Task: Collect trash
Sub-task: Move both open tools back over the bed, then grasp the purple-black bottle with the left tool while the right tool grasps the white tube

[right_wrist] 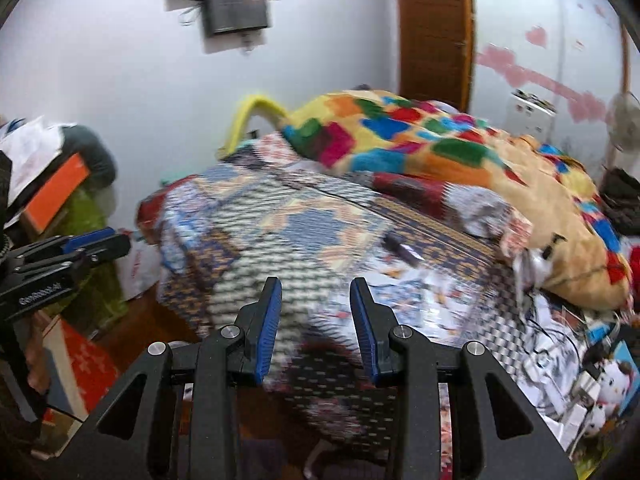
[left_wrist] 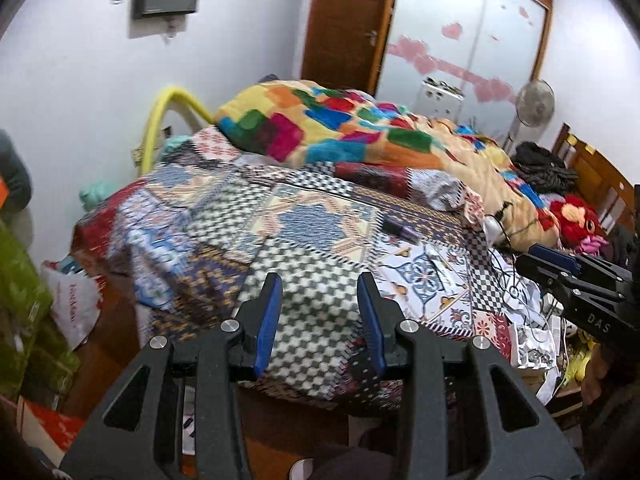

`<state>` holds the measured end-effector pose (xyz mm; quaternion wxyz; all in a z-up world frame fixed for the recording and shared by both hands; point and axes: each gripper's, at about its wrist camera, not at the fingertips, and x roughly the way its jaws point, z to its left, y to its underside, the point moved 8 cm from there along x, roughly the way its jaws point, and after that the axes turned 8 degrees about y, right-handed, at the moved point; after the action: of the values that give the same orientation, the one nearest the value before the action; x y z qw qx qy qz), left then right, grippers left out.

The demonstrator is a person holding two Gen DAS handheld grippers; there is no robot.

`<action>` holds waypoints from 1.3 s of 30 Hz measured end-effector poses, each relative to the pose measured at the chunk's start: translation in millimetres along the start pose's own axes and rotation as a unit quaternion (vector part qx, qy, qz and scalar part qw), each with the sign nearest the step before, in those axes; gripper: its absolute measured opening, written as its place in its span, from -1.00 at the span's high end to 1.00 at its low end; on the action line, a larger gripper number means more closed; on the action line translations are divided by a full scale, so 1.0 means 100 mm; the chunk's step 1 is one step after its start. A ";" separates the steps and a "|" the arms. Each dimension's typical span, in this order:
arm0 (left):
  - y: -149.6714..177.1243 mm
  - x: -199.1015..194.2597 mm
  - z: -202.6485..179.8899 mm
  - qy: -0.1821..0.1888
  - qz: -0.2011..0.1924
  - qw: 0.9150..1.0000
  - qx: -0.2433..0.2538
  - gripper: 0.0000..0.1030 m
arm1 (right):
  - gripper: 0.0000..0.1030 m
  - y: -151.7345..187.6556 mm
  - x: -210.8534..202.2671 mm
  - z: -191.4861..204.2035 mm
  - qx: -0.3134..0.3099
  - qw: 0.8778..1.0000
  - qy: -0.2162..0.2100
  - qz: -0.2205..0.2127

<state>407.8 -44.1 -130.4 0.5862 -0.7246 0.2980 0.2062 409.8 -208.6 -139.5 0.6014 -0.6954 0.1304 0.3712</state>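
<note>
My left gripper is open and empty above the near corner of a bed with a patchwork cover. My right gripper is open and empty over the same corner; it also shows at the right in the left wrist view. A small dark wrapper lies on the cover ahead of both grippers, also in the right wrist view. A white strip wrapper lies nearer, to the right. Crumpled paper and foil scraps lie at the bed's right edge. The right wrist view is blurred.
A bright multicoloured blanket is heaped at the far side. Plush toys and dark clothes lie far right. A white plastic bag and green boxes stand on the floor at left. A fan stands by the wardrobe.
</note>
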 end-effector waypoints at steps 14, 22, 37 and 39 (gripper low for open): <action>-0.08 1.25 -0.36 0.042 0.068 0.996 0.025 0.26 | -0.08 0.30 0.92 -0.97 0.078 0.993 0.050 0.067; -0.03 1.94 -0.32 0.055 0.105 0.993 0.024 0.26 | -0.08 0.46 1.64 -1.06 0.082 0.990 0.046 0.109; -0.21 3.02 -0.55 0.114 0.140 0.983 0.006 0.26 | 0.52 0.61 2.15 -1.10 0.029 0.992 0.066 0.108; -0.23 3.14 -0.60 0.113 0.143 0.983 0.006 0.26 | 0.53 0.63 2.12 -1.11 0.026 0.993 0.067 0.098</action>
<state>651.9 -158.7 -303.6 0.5177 -0.6896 0.4643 0.2023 556.9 -270.8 -328.6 0.5694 -0.6870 0.2477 0.3774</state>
